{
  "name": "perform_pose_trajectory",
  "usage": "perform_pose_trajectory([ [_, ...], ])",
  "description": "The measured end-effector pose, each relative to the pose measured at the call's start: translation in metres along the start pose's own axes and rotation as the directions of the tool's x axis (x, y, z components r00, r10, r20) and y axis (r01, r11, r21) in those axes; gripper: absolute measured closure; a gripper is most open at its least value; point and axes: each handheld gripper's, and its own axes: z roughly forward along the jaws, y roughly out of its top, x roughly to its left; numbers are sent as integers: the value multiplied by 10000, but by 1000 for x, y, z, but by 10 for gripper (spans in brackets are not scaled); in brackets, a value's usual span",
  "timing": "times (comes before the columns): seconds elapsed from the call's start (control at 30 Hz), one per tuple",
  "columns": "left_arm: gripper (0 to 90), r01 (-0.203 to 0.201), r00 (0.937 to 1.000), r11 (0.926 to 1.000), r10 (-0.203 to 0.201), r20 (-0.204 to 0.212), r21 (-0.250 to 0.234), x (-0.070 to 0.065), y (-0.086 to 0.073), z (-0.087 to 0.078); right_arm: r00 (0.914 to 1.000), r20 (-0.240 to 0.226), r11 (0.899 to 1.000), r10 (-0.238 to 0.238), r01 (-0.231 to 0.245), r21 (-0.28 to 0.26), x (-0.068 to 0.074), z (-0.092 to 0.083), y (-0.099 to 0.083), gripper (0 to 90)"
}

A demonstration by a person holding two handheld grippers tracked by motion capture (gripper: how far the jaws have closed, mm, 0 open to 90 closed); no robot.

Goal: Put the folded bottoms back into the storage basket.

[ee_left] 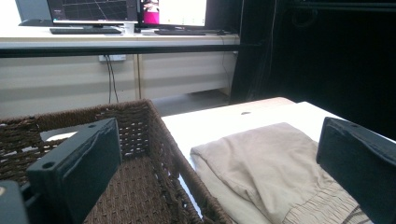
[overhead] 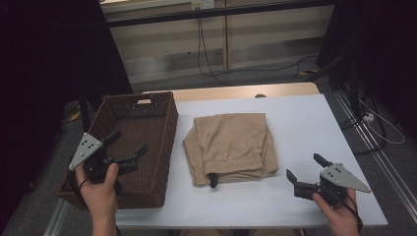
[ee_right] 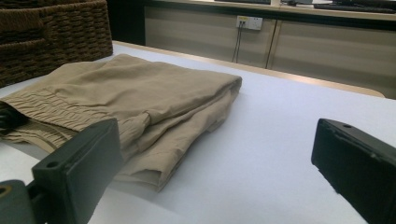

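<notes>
A: While both tongs stand released and empty, where does the garment lie?

B: Folded khaki shorts [overhead: 230,147] rest flat at the middle of the white bench [overhead: 305,123], just beside the right wall of the woven basket [overhead: 164,128] but not in it. The left tongs [overhead: 129,146] hover over the basket's near end, jaws spread wide; the right tongs [overhead: 301,168] hang above bare bench, well to the right of the cloth, jaws likewise spread.

A: What might fail from this position?

B: Judging by the layout, the likely work is lifting the shorts into the basket. A pinch on the top layer alone would let the fold fall open, since the stacked edges, seen in the right gripper view [ee_right: 154,140], lie loose. A small dark object [overhead: 213,181] protrudes at the near hem; what it is cannot be told, and it could snag or drop out.

A: And the basket itself?

B: Its wall stands high beside the cloth, as the left gripper view [ee_left: 163,135] shows. Dragging rather than lifting would catch fabric on the rim, and a nudge from the left tongs could shift the basket, whose near-left corner seems to overhang the bench.
</notes>
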Motion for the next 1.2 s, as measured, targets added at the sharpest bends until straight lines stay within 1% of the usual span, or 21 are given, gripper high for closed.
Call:
perform_pose_trajectory([
  [0.07, 1, 29, 10000, 10000, -29, 40, 33, 0, -1, 1, 10000, 6, 10000, 87, -87, 22, -1, 1, 0, 11],
  [0.23, 1, -26, 10000, 10000, 26, 65, 10, -2, 1, 4, 10000, 33, 10000, 41, -41, 81, 0, 3, 0, 12],
  [0.33, 1, -4, 9999, 10000, 5, 116, -16, -3, 2, 6, 10000, -16, 9997, 24, -24, 234, 1, 6, 0, 11],
  [0.4, 1, -71, 9999, 10000, 70, 158, 52, -4, 2, 9, 10000, -43, 9995, 46, -44, 300, 2, 9, 1, 11],
  [0.5, 1, -98, 9997, 9998, 95, 238, 154, -5, 0, 12, 10000, 46, 9992, 41, -42, 391, 2, 15, 4, 11],
  [0.53, 1, -107, 9996, 9998, 103, 249, 173, -5, -1, 13, 10000, 33, 9992, 72, -74, 402, 2, 18, 5, 12],
  [0.63, 1, -51, 9996, 9997, 45, 265, 229, -6, -2, 15, 9998, -97, 9974, 146, -139, 702, 4, 26, 7, 17],
  [0.8, 1, -169, 9993, 9994, 159, 325, 309, -9, -1, 19, 9992, -204, 9925, 353, -326, 1178, 9, 50, 11, 16],
  [0.87, 1, -204, 9991, 9994, 194, 370, 281, -10, 0, 21, 9994, -242, 9900, 254, -218, 1391, 12, 59, 11, 17],
  [1.0, 1, -245, 9987, 9992, 231, 444, 306, -12, 0, 23, 9989, -360, 9827, 286, -215, 1841, 17, 76, 9, 26],
  [1.2, 1, -253, 9984, 9990, 235, 517, 356, -12, 0, 27, 9977, -557, 9753, 392, -261, 2194, 24, 90, 11, 29],
])
